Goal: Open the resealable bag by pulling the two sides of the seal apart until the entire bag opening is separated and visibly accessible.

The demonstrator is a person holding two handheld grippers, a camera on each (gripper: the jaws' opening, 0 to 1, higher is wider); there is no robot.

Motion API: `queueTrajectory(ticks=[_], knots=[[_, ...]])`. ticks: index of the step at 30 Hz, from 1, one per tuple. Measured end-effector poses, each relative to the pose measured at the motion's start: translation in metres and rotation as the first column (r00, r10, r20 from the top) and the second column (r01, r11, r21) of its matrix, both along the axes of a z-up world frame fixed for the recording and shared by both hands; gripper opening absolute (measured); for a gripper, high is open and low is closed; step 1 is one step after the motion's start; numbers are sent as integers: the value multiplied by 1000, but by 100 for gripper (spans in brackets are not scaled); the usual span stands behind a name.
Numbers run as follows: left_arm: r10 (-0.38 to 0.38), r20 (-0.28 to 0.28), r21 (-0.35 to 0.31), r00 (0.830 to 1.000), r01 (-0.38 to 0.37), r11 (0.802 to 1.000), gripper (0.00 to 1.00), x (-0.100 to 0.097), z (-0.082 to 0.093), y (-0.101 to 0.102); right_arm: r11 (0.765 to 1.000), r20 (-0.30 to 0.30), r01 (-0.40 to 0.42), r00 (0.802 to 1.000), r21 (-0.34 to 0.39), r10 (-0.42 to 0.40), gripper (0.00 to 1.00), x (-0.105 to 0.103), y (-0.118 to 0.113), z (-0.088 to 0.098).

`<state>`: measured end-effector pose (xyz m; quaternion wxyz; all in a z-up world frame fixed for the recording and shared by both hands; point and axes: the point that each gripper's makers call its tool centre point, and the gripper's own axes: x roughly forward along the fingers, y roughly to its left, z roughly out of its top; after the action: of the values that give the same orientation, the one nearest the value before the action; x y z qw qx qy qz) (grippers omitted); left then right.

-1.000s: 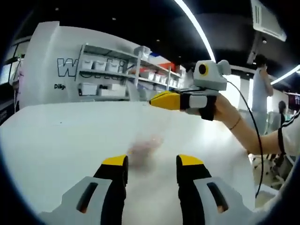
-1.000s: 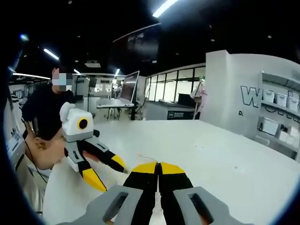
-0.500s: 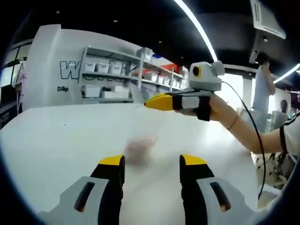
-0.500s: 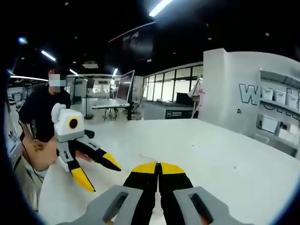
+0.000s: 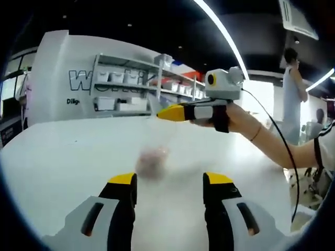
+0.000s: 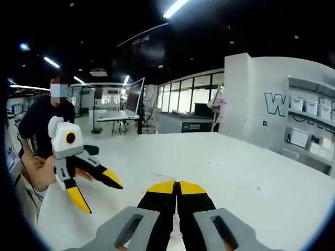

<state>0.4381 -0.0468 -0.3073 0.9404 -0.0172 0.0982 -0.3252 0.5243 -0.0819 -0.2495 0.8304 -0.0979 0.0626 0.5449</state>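
Resealable bag [image 5: 153, 157] is clear and hard to make out: in the left gripper view it reads as a faint hazy sheet with a blurred pinkish patch, hanging above the white tabletop [image 5: 63, 157] between the left tool [image 5: 170, 180] and the right tool [image 5: 166, 111]. Its upper corner seems to reach the tip of the right tool, whose yellow-tipped jaws are pressed together there, apparently pinching the film. A hand [image 5: 235, 117] holds that tool, with a black cable trailing from it.

In the right gripper view the right tool [image 6: 177, 185] shows its jaws closed flat against each other, with a thin pale strand of the bag's edge [image 6: 163, 175] just at their tips. The left tool [image 6: 100, 194] is off to the left above the tabletop [image 6: 251, 167], its jaws spread wide and touching nothing. In the left gripper view its own jaws stand likewise well apart, the hazy sheet lying beyond and between them; whether they touch it cannot be told.

A shelf of white bins [image 5: 120, 89] stands beyond the tabletop.
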Motion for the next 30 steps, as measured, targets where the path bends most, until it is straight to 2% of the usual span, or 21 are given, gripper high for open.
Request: queueTrajectory(ticks=[7, 11, 22, 30], knots=[[4, 1, 1, 1000, -4, 1000, 51, 1, 0, 1, 1000, 18, 10, 1000, 1, -10, 0, 8, 2, 1], [0, 2, -20, 1000, 0, 1000, 54, 1, 2, -2, 1000, 27, 13, 1000, 1, -13, 0, 14, 2, 1], [23, 1, 11, 1000, -23, 1000, 55, 4, -3, 2, 1000, 44, 29, 999, 2, -29, 0, 33, 6, 3], [12, -6, 20, 1000, -12, 1000, 55, 3, -6, -3, 999, 40, 33, 999, 6, -33, 0, 48, 8, 1]])
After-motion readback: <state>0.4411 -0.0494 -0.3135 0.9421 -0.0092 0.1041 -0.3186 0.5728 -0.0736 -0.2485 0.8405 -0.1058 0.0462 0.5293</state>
